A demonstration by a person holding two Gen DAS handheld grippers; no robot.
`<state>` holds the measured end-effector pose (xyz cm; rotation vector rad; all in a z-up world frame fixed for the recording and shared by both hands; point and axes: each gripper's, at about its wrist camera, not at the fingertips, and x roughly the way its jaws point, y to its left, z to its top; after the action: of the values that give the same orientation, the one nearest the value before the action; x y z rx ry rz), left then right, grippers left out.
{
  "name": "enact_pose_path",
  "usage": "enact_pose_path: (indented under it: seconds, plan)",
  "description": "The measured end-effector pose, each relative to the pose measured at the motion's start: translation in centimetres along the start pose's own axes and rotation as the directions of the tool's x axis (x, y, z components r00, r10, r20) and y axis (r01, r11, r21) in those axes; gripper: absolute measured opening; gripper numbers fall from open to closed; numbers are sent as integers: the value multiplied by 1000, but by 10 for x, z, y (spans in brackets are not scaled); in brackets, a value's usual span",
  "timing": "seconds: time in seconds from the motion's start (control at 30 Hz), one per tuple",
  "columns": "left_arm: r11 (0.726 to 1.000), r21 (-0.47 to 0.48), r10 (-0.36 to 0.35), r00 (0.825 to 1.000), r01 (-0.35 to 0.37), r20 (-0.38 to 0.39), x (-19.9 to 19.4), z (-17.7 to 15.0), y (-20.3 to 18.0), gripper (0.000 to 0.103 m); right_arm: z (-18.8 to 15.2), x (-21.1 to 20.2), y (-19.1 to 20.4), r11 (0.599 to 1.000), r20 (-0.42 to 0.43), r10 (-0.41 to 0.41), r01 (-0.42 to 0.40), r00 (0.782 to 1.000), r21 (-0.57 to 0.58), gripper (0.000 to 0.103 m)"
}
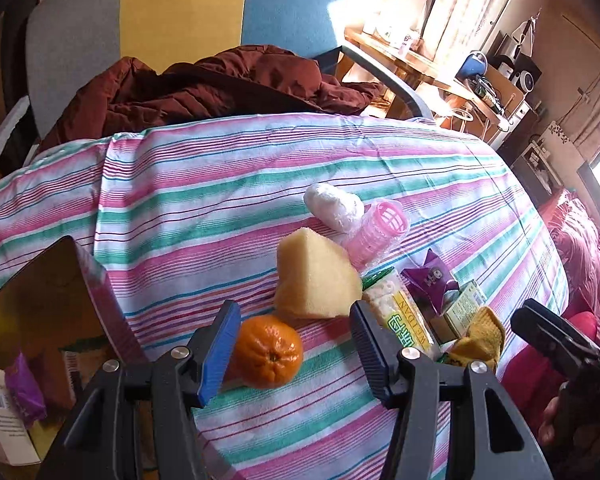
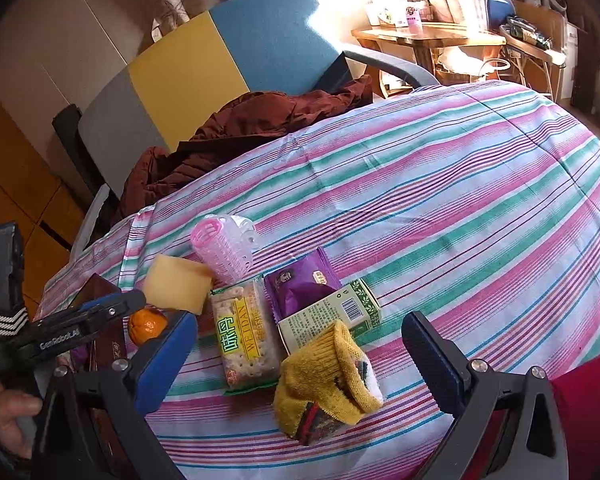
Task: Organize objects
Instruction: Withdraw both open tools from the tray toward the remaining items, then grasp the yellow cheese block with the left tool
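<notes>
Left gripper spread around round orange tangerine on striped pink-green tablecloth, right gripper spread above crumpled yellow knitted sock, beside clear cracker packet reading "WEIDAN", "GenRobot.AI" on left gripper's arm.

This is a lived-in room of a home. A striped cloth covers the counter, a dark red jacket lies heaped on a grey, yellow and blue chair, and curtains hang by a sunlit window (a cluttered wooden side table stands beneath it).
</notes>
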<state>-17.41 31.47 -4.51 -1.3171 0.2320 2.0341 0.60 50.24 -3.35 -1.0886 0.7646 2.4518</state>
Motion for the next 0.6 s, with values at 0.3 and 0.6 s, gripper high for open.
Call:
enact_pose_path:
  seconds: [0.3,0.6]
  plan:
    - [999,11,-42,998,43,-46,36,20,-7,57,0,4,1,1000,-18,6,-6,1000,1,103]
    - [998,33,-57,997,59,-56,49,20,-10,39,-1,7,1,1000,-30,0,-1,1000,-6,103]
